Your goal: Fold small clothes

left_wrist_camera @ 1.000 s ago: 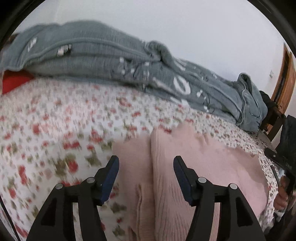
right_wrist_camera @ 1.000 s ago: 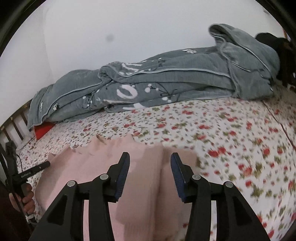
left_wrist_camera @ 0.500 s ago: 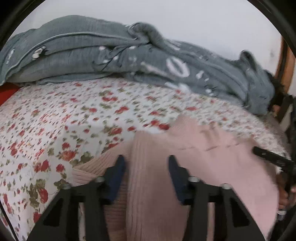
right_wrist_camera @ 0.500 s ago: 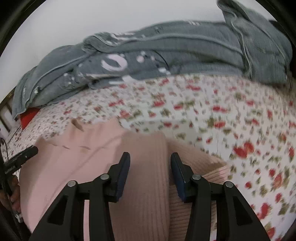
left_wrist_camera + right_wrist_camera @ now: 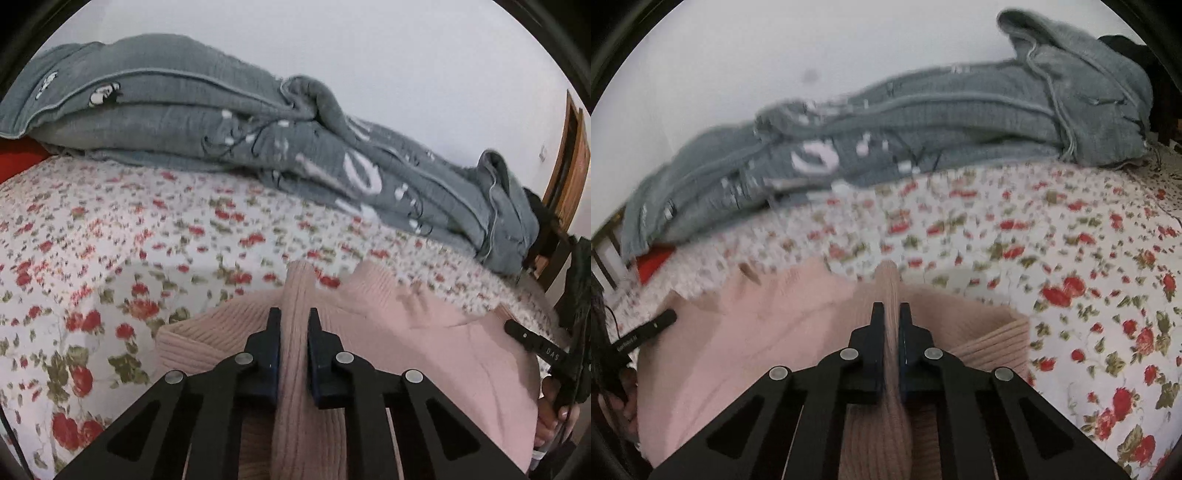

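A pink knitted sweater (image 5: 424,343) lies on the flowered bedsheet (image 5: 147,240). My left gripper (image 5: 294,321) is shut on a raised fold of the sweater's ribbed left edge. In the right wrist view the sweater (image 5: 757,332) spreads to the left, and my right gripper (image 5: 891,314) is shut on a pinched ridge of its right edge. Each gripper shows at the far edge of the other's view, the right one (image 5: 535,347) in the left wrist view and the left one (image 5: 646,332) in the right wrist view.
A rumpled grey quilt (image 5: 258,147) with white prints lies along the wall at the back of the bed; it also shows in the right wrist view (image 5: 923,129). A red pillow corner (image 5: 653,258) peeks from under it. A wooden door frame (image 5: 569,158) stands far right.
Both grippers went from open over the sweater's edges to shut on pinched folds of the pink knit. The cameras shifted slightly.
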`<action>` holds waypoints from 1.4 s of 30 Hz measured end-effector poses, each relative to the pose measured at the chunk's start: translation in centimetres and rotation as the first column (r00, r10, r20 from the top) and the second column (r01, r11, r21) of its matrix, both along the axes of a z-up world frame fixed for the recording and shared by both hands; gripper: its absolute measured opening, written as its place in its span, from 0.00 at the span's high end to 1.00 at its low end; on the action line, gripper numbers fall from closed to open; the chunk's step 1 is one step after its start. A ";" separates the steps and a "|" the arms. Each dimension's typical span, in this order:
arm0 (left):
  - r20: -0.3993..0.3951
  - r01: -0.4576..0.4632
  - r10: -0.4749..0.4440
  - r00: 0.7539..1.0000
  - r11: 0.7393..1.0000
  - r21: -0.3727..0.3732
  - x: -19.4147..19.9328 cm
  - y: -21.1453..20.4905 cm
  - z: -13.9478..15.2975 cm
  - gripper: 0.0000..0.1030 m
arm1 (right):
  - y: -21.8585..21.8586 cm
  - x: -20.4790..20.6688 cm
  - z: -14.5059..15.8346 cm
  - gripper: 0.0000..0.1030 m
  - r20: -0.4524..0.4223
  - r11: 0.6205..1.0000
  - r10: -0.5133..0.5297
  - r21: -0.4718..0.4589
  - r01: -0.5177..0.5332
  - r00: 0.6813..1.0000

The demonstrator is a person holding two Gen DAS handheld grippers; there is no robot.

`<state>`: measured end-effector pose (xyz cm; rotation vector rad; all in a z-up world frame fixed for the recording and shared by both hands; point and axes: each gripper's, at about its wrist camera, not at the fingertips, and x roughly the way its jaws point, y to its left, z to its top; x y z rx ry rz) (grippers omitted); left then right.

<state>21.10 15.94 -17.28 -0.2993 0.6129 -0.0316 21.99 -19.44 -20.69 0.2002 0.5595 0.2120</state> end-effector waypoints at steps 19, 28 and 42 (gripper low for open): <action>-0.145 -0.029 0.022 0.989 0.999 -0.044 1.4 0.7 -2.4 0.78 | -0.6 2.3 -2.2 0.94 -0.171 0.999 -0.013 0.040 0.020 0.985; -0.145 -0.023 0.016 0.989 0.999 -0.046 1.3 0.7 -2.4 0.67 | -0.4 2.2 -2.2 0.91 -0.171 1.000 -0.017 0.015 0.020 0.985; -0.110 -0.049 0.043 0.993 0.997 -0.052 0.6 1.0 -1.9 0.54 | -1.5 1.8 -1.9 0.91 -0.150 0.993 -0.114 0.010 0.117 0.982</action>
